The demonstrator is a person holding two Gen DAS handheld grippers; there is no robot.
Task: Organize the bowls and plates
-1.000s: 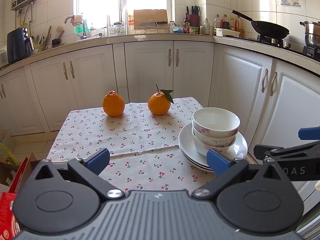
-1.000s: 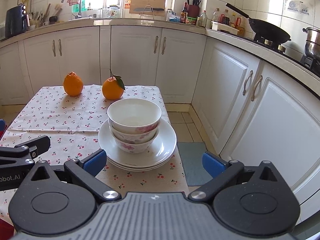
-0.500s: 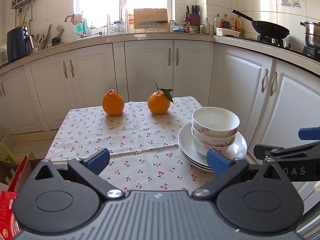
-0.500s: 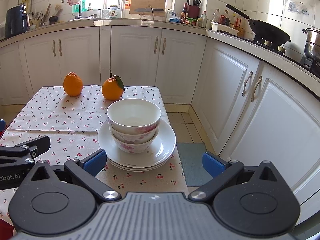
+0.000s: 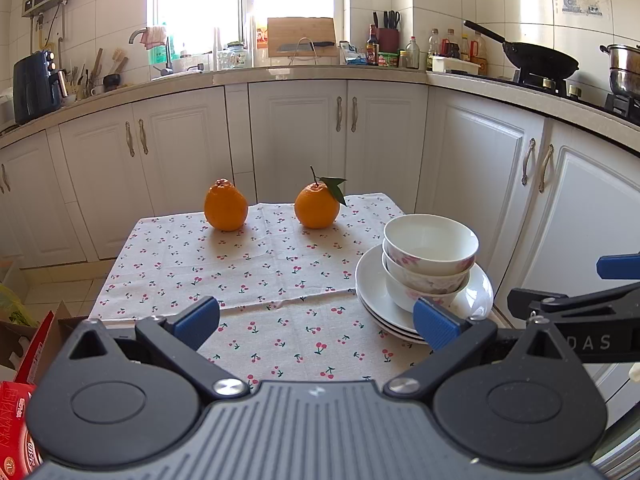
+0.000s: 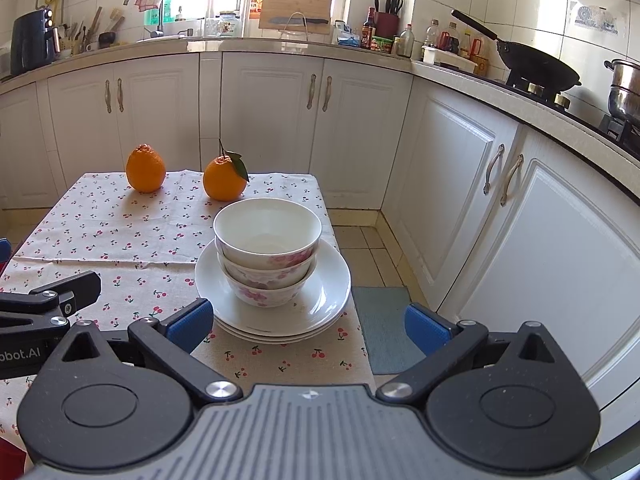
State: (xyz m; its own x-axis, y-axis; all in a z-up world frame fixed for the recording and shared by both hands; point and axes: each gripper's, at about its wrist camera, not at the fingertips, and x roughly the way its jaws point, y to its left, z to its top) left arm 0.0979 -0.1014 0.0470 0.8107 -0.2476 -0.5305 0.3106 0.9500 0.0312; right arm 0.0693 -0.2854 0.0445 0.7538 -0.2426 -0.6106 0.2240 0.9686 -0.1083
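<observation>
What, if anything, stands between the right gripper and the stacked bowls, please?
Nothing visible does. The right gripper is open and faces the stacked bowls on the plates; only bare tablecloth lies between. Both oranges sit behind the stack.

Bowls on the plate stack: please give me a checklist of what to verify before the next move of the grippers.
1. Right gripper open and empty: ok.
2. Left gripper open and empty: ok.
3. Three nested bowls sit upright on the plates: ok.
4. Top bowl empty: ok.
5. Two oranges stand apart from the stack, at the table's far edge: ok.
6. Plate stack well away from the table's right edge: not ok, it sits close.
</observation>
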